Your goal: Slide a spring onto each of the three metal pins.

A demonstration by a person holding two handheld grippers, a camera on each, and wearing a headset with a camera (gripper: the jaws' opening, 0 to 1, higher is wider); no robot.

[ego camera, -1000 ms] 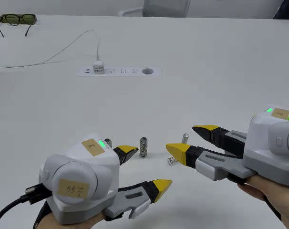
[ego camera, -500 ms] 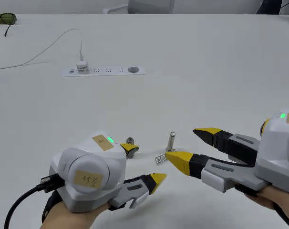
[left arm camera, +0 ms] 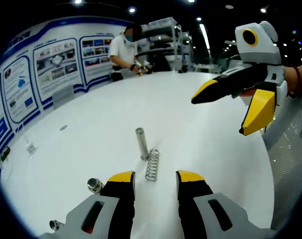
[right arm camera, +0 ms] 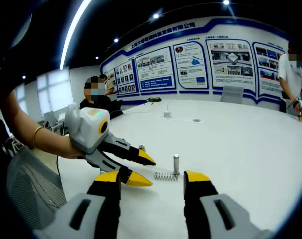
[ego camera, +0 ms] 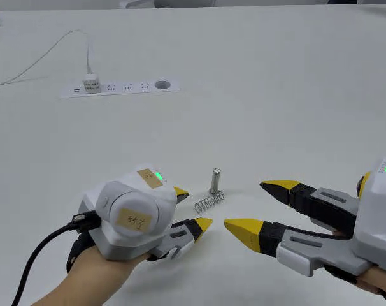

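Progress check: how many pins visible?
3 in the left gripper view: bare pin beside loose spring; second pin by left gripper's fingers; third pin at lower-left edge, partly hidden.

Head view looks down at the table (ego camera: 276,95); both gripper views, low and opposed, share the pin (left arm camera: 140,143).

Lab-like hall: wall info panels (right arm camera: 191,64), white table (ego camera: 276,95) (ceiling spotlights (right arm camera: 155,16))
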